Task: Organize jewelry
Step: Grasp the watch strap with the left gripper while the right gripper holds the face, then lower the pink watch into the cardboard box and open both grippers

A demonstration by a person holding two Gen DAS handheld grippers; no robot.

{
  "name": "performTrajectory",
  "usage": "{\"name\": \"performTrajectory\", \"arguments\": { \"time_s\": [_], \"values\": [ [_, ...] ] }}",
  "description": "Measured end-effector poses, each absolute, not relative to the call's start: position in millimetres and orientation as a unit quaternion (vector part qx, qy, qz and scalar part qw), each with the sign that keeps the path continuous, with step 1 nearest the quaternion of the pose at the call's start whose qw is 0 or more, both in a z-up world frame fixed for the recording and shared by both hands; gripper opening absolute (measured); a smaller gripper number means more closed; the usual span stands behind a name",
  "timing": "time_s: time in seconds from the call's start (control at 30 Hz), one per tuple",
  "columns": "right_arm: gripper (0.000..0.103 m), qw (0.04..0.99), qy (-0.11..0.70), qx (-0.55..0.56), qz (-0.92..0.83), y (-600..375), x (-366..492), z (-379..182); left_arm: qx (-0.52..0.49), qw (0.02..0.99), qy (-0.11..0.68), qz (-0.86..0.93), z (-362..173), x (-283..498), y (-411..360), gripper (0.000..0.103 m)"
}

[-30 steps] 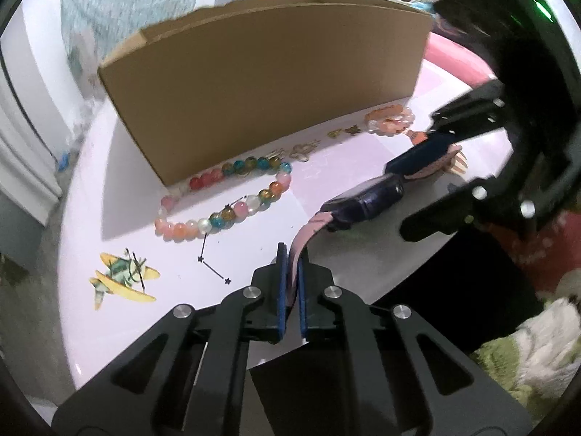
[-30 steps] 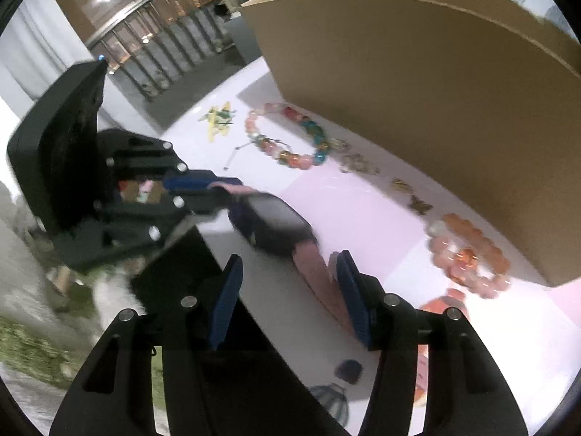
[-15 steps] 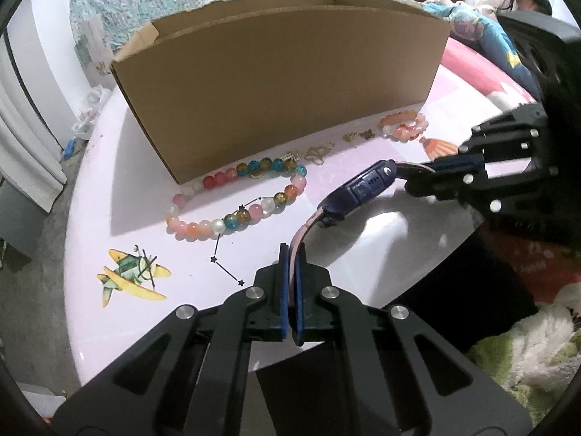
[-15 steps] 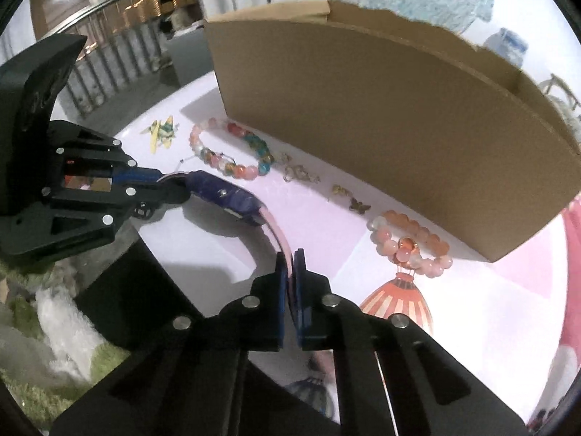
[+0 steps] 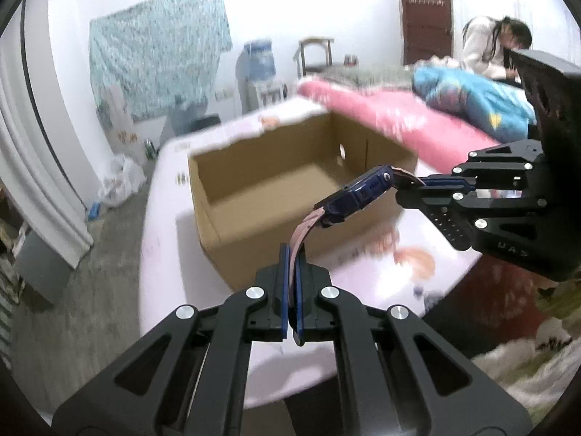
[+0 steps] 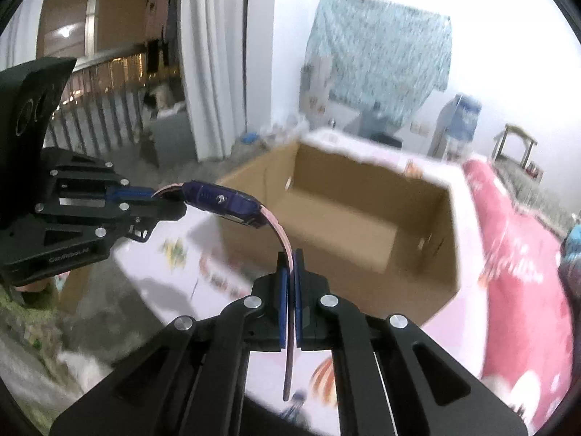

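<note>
A watch with a dark blue case [image 5: 357, 194] and pink straps hangs in the air between both grippers, above the near wall of an open cardboard box [image 5: 276, 181]. My left gripper [image 5: 290, 265] is shut on one pink strap. My right gripper [image 6: 289, 272] is shut on the other strap, with the watch case [image 6: 225, 205] ahead of it. Each gripper shows in the other's view: the right one [image 5: 428, 185], the left one [image 6: 145, 196]. The box [image 6: 363, 218] looks empty inside. Beaded bracelets on the table are blurred [image 6: 221, 276].
The box stands on a white and pink round table [image 5: 163, 254] with printed pictures. A pink bed [image 5: 399, 112] with a blue quilt lies behind, and a person [image 5: 494, 47] sits at the far right. A white curtain [image 6: 218, 54] and a railing stand at left.
Both grippers have lifted the watch from the table surface up above the box's rim. The views now look down into the open box. The right gripper closed on the strap one second ago.
</note>
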State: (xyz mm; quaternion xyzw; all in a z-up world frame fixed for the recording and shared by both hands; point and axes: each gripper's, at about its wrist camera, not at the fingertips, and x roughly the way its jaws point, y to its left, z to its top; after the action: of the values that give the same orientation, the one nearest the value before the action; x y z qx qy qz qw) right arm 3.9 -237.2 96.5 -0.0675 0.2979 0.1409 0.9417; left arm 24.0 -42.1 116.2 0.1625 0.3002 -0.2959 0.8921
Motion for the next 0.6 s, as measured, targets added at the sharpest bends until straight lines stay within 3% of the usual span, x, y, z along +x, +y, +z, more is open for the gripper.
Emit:
{"name": "performTrajectory", "arguments": {
  "time_s": [0.13,0.27,0.43,0.6],
  "values": [
    [0.003,0.941,0.298,-0.066,0.143,-249.7,48.0,121.4,0.159,0.893,0.295,-0.302,142.4,66.8,-55.8,0.003],
    [0.003,0.914,0.372,-0.038,0.160,-272.5,124.0,125.1,0.143,0.862,0.366,-0.321,142.5,138.8,-78.9,0.003],
    [0.003,0.840,0.510,0.003,0.183,-287.1,212.7,84.7,0.125,0.804,0.487,-0.316,102.6,228.0,-95.8,0.003],
    [0.003,0.776,0.600,0.024,0.192,-288.6,270.4,34.6,0.155,0.769,0.547,-0.292,66.7,276.2,-108.9,0.004]
  ]
}}
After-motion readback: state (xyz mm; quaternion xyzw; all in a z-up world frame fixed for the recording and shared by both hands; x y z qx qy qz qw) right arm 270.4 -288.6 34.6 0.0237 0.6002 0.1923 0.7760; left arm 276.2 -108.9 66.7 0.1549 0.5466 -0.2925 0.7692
